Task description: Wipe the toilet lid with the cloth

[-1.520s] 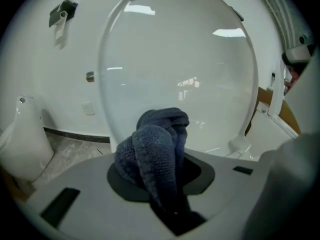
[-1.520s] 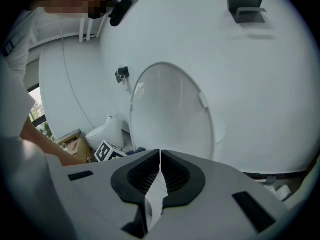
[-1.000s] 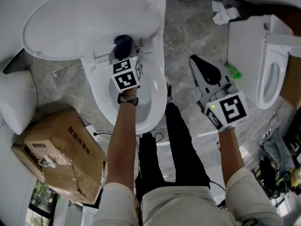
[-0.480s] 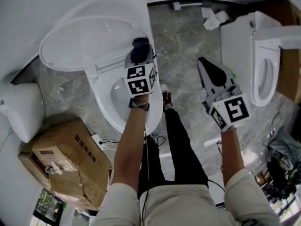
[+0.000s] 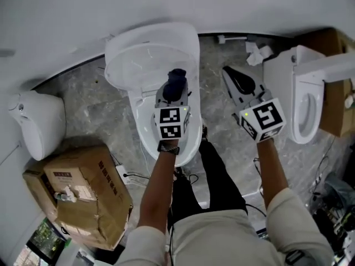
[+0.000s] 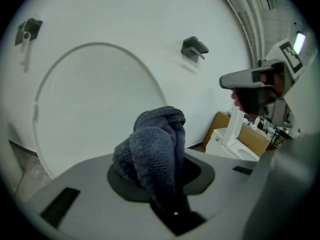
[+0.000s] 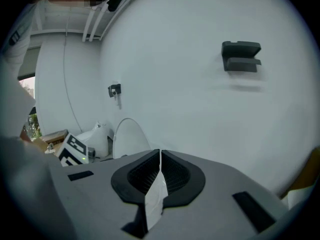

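The left gripper [image 5: 175, 95], pinching the cloth [image 5: 177, 80], now stands higher, before the raised toilet lid [image 5: 136, 65] at upper centre, so wiping can probably begin. The right gripper [image 5: 226, 71] is pressed together.

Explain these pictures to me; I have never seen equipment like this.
No robot here: a person stands over a toilet and holds a hand tool with two fingers in each hand. The wide picture comes from a camera on the person's head, looking down. The other two come from cameras riding on each tool. The left gripper has its fingers closed on a dark blue cloth, in front of the raised toilet lid. The right gripper is shut, with a thin white strip pinched between its fingers. On the floor stand a cardboard box and a second toilet.
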The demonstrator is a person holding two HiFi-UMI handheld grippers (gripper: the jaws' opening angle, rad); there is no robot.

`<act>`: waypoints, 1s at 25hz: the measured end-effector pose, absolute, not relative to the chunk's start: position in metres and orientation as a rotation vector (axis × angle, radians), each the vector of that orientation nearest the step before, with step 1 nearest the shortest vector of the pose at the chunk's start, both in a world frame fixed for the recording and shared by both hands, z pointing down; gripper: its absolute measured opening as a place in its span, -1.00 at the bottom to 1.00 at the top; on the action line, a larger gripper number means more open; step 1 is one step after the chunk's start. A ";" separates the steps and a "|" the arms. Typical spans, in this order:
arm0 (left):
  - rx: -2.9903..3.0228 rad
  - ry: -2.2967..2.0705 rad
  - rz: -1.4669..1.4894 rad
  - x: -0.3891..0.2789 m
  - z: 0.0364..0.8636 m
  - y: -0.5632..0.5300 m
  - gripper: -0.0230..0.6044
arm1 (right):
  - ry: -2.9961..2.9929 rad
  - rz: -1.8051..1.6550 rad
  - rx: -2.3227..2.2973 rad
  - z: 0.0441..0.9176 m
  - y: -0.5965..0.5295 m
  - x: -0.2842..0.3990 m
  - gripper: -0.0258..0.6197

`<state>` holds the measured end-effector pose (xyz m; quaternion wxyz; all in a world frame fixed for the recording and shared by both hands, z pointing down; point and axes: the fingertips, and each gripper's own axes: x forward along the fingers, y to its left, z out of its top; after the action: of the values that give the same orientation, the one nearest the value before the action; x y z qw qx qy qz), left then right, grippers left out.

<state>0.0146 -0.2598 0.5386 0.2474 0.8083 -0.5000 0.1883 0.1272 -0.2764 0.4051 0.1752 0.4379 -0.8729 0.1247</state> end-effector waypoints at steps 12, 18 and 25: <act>2.152 -1.590 0.472 -0.095 0.443 -0.241 -0.58 | -2.595 0.262 0.796 0.389 -0.322 0.011 -0.82; 2.109 -1.615 0.457 -0.116 0.431 -0.230 -0.58 | -2.529 0.157 0.690 0.399 -0.330 -0.007 -0.56; 2.088 -1.657 0.411 -0.136 0.422 -0.222 -0.58 | -2.421 0.079 0.648 0.419 -0.354 -0.013 -0.48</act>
<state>-0.1361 -0.2225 0.4223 0.2205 0.7552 -0.5992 0.1486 -0.0131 -0.3543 0.4195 0.3119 0.2456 -0.9173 0.0300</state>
